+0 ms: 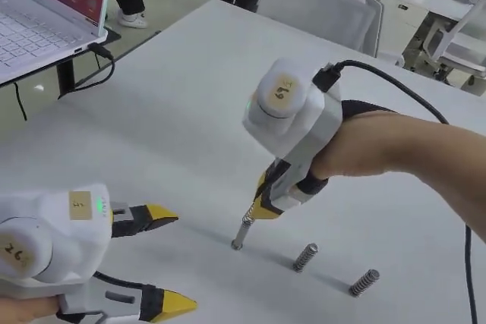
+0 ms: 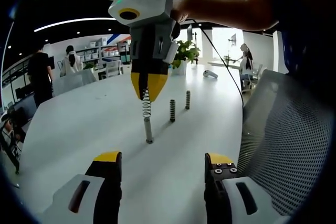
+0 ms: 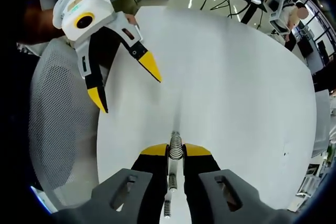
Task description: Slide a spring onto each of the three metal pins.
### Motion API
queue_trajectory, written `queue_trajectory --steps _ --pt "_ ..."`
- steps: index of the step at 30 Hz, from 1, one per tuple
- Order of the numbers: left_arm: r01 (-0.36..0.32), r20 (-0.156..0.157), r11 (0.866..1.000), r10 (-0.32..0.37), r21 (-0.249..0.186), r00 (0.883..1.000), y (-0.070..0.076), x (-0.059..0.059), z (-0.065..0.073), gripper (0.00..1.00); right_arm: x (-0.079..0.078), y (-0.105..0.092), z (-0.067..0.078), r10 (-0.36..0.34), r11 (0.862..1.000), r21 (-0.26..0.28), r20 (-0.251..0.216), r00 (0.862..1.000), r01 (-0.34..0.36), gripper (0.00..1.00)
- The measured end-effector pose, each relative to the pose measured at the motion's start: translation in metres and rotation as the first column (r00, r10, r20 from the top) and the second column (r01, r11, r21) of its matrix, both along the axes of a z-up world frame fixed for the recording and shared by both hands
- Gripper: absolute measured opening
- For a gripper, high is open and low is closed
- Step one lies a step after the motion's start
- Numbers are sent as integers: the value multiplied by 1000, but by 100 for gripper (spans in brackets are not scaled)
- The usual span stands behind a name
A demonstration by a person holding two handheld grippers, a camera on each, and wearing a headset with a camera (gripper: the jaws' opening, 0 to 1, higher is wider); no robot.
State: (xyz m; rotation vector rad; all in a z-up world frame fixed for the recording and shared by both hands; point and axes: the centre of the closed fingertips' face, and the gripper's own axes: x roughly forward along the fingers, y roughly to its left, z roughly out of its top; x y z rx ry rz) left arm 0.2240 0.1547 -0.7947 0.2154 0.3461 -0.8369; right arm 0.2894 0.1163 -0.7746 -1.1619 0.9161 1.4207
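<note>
The right gripper (image 1: pixel 262 204) has its jaws clenched on the last spring (image 2: pixel 146 107), pinching the upper coils. The lower coils hang right at the tip of the nearest pin (image 1: pixel 239 237); I can't tell whether they have started over it. The spring looks light and thin. I'd guess it bows or pops out sideways if it is squeezed hard or pushed off-axis, so a gentle hold up high, with the coil in line with the pin, seems safest. The pin looks slim and stiff, and a sideways knock might topple it. Near it on the white table (image 1: pixel 182 111), the middle pin (image 1: pixel 305 257) and the end pin (image 1: pixel 364 282) already wear springs, so the room on that side is tighter. The left gripper (image 1: pixel 186 262) hovers well apart, jaws released and holding nothing. Bare tabletop lies all around, and the laptop (image 1: pixel 45 13) sits well away
</note>
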Motion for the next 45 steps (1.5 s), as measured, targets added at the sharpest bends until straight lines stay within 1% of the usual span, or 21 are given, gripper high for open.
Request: queue_trajectory --steps 2,6,13,23,28,34,45 --pt "0 0 1000 0 -2 1000 0 1 0 59 0 -2 -1 1 1000 -10 1 1000 -1 8" --pt "6 0 1000 -6 -1 1000 -1 1 0 58 0 0 -3 6 1000 -11 -2 1000 -6 8" --pt "10 -1 1000 -10 -4 1000 -2 1 0 57 4 0 -10 5 1000 -24 -4 1000 -5 8" --pt "7 -3 1000 -7 -4 1000 -1 2 1 57 5 -1 -29 -11 999 -42 -24 1000 10 8" --pt "10 -8 1000 -10 -1 1000 -2 1 0 56 6 -3 -37 -15 999 -51 -22 1000 14 8" --pt "11 -8 1000 -11 0 1000 -3 1 0 56 5 -10 -46 -14 997 -79 -20 1000 12 8" --pt "15 -10 1000 -15 0 1000 -3 1 0 55 2 -15 -58 -19 996 -89 -34 999 16 8"
